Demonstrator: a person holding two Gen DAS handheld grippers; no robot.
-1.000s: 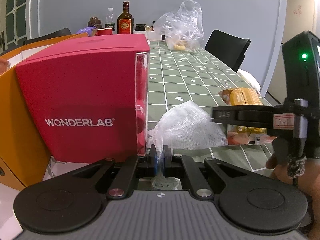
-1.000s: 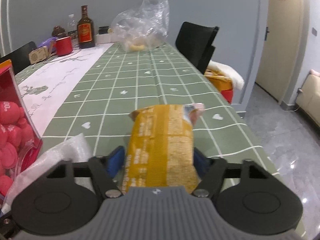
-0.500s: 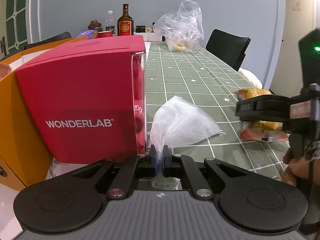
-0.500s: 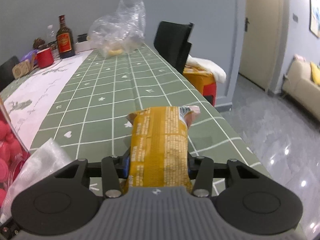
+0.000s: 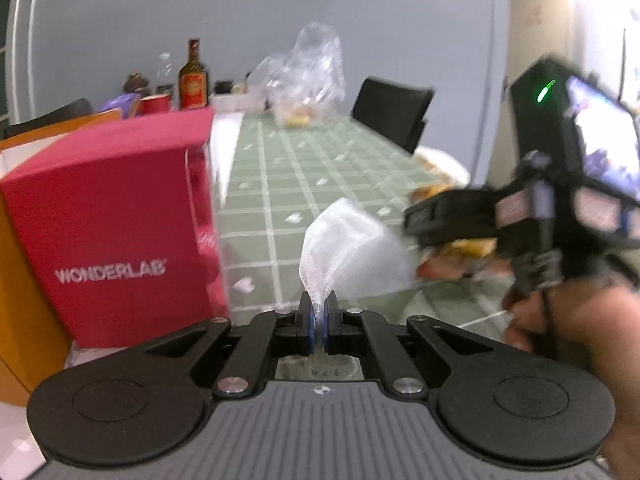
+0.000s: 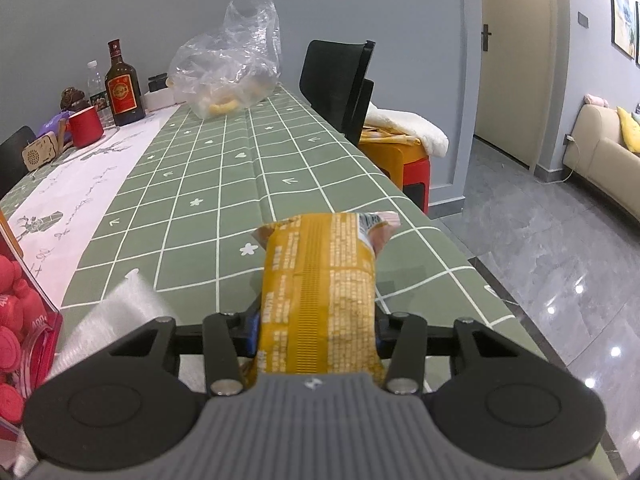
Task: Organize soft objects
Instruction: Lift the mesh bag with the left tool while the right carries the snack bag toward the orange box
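My left gripper [image 5: 318, 308] is shut on a corner of a white foam net [image 5: 352, 252], which hangs forward over the green checked tablecloth [image 5: 280, 184]. The same net shows blurred at the lower left of the right wrist view [image 6: 108, 320]. My right gripper [image 6: 318, 320] is shut on a yellow snack packet [image 6: 320, 272], pads pressing its sides, and the packet juts forward above the cloth. In the left wrist view the right gripper [image 5: 440, 220] hovers just right of the net, held by a hand [image 5: 580, 320], with the packet [image 5: 468, 248] partly hidden beneath it.
A red WONDERLAB box [image 5: 112, 232] stands close on the left, against an orange box [image 5: 24, 320]. A crumpled plastic bag [image 6: 232, 64], a bottle [image 6: 122, 88] and a red mug [image 6: 86, 126] sit at the far end. The table edge [image 6: 452, 240] and a black chair [image 6: 340, 80] are on the right.
The right jaws have drawn in onto the snack packet and it has come up off the cloth. In the left view the right gripper has risen and tilted. The left stays clamped on the net.
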